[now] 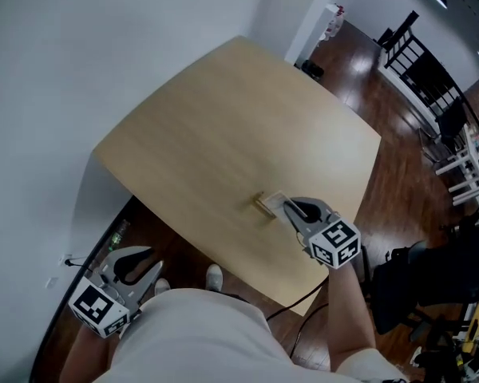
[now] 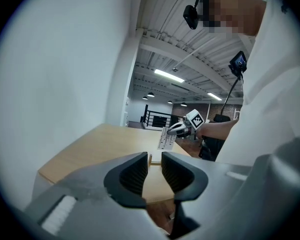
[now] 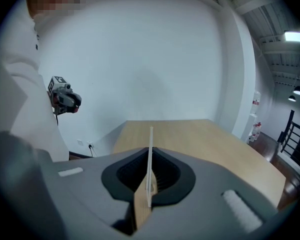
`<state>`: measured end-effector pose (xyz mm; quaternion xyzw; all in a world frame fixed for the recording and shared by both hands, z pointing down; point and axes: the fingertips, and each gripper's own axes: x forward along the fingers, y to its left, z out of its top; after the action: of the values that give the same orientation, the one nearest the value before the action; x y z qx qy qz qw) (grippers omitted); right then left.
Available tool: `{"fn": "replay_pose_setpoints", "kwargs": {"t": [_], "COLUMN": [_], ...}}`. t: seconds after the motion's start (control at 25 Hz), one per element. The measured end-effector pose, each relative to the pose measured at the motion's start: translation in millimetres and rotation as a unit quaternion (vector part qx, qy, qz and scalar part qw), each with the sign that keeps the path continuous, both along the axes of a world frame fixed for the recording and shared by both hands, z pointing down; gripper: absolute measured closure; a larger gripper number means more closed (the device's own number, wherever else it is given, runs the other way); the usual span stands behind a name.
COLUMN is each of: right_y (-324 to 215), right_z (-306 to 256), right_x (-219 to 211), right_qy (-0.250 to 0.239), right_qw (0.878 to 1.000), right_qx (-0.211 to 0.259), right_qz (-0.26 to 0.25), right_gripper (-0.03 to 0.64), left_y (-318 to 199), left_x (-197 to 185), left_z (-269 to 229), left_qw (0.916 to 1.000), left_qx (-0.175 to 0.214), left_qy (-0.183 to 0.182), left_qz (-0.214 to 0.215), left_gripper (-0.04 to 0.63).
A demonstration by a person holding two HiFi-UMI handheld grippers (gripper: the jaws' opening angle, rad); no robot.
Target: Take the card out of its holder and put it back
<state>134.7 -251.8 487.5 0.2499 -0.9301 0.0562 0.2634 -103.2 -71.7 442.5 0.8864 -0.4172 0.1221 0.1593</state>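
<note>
Right gripper view: my right gripper (image 3: 149,186) is clamped on the white card (image 3: 150,149), held upright just beside its wooden holder (image 1: 263,205); my left gripper (image 2: 150,168) hangs well back from the holder, jaws parted, empty.

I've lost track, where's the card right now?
The card is clamped edge-on in the right gripper, above the table's near right part, right by the wooden holder.

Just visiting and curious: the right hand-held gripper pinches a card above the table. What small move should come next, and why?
Probably lower the card toward the wooden holder: the right hand-held gripper holds it lifted clear, and the holder stands empty on the table just beside.
</note>
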Motion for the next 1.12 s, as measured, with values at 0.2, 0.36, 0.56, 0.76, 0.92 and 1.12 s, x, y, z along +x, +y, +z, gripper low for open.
{"fn": "replay_pose_setpoints", "kwargs": {"t": [0.2,0.36,0.56,0.76,0.92,1.12], "right_y": [-27.5,-46.7,-57.0,-60.0,-61.7,-61.3], "right_z": [23.3,45.3,61.9,70.8,74.1,81.9], "right_x": [7.5,6.3,6.2,7.5,8.8,9.6], "right_qy": [0.006,0.008,0.012,0.011,0.011,0.008], "right_qw": [1.000,0.999,0.999,0.999,0.999,0.998], "right_qx": [-0.011,-0.024,-0.034,-0.043,-0.046,-0.052], "right_qz": [-0.015,-0.023,-0.029,-0.025,-0.025,-0.030], "right_gripper": [0.597,0.597,0.597,0.597,0.597,0.597], "left_y": [-11.2,-19.7,-19.8,-20.2,-22.4,-26.4], "left_x": [13.4,17.7,18.8,21.4,23.8,26.0], "left_z": [2.9,7.8,8.9,9.0,8.1,6.5], "left_qw": [0.9998,0.9993,0.9982,0.9976,0.9975,0.9976], "left_qx": [-0.006,-0.016,-0.026,-0.032,-0.034,-0.037], "left_qy": [-0.007,-0.015,-0.021,-0.023,-0.022,-0.022], "left_qz": [-0.018,-0.031,-0.050,-0.057,-0.057,-0.055], "left_gripper": [0.500,0.500,0.500,0.500,0.500,0.500]}}
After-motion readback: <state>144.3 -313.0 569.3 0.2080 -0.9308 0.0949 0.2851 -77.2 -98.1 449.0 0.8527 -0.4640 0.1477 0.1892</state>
